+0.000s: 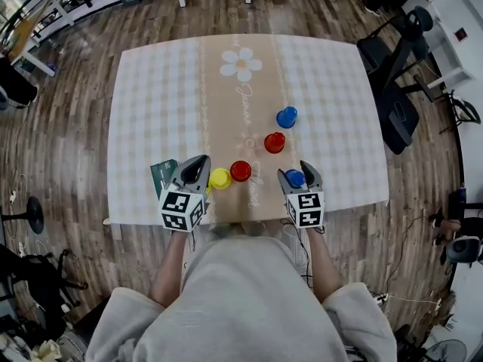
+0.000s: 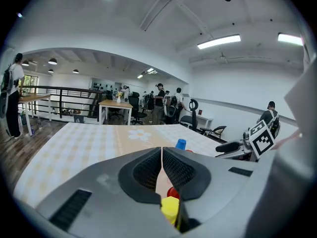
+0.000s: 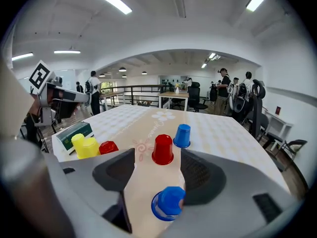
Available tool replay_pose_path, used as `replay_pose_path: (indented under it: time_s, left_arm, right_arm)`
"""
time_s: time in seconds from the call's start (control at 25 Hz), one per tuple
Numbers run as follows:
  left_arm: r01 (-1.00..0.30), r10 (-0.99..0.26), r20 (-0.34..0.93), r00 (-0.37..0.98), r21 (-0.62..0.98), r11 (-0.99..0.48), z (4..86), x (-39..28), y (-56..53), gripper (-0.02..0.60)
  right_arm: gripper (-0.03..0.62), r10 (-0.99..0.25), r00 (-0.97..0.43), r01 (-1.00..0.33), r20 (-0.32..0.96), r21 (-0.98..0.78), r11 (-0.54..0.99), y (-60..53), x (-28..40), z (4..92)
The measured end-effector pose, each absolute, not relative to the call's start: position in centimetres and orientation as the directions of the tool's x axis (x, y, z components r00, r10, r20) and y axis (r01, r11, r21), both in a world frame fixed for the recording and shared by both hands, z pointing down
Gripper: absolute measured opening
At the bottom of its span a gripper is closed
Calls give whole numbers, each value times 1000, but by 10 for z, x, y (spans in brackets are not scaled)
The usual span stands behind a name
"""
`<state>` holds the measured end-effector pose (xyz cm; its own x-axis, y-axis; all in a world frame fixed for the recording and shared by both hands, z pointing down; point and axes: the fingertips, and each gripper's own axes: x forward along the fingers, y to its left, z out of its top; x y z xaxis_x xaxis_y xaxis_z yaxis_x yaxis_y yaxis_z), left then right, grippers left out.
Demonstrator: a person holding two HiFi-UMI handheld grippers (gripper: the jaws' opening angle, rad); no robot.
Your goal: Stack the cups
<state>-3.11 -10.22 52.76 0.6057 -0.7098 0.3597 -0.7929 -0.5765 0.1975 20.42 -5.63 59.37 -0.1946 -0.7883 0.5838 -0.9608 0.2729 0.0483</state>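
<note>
The left tongs (image 2: 162, 152) are seen shut, the two pads meeting at their tips with nothing caught between them. They are held over the near edge of the tabletop (image 1: 151, 89), just beside a yellow cup (image 1: 219, 178). In the right gripper view a second yellow cup (image 3: 78, 141) is seen touching the first. A green box (image 1: 161, 176) is found just left of the left tongs, near the tabletop's front edge.

The right tongs (image 3: 157, 170) are spread wide apart. A blue cup (image 3: 171, 202) is set upside down on the tabletop between the jaws, close against the right pad. It is not clamped, since the left pad is well apart from it.

The remaining cups are placed mouth down on the beige runner (image 1: 241, 89), which is printed with a flower and laid along the middle of the checked cloth. A red cup (image 1: 241, 170) is set just right of the yellow cup, between the two tongs. A second red cup (image 1: 275, 142) is placed farther back and to the right. A second blue cup (image 1: 287, 117) is found just beyond it. No cup is stacked on another.
</note>
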Motion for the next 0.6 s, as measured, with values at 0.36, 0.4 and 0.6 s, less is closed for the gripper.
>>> replay_pose_path:
  time_s: [0.36,0.4,0.6]
  left_arm:
    - [-777,-695,356,624,197,-597,525,-20,-104,20]
    - [-777,-695,356,625,197,-598,525,-19,-104,20]
    - [-781,-699,359,619,194,-593,526,-21,-103,20]
  right_arm:
    - [291,-760,-137,-978,635,33,204,-35,231,619]
    - [291,-753,-134,-979,644,30,200,-32,233,624]
    - [291,-719,-132,-981,682,15,194,-23,239,648]
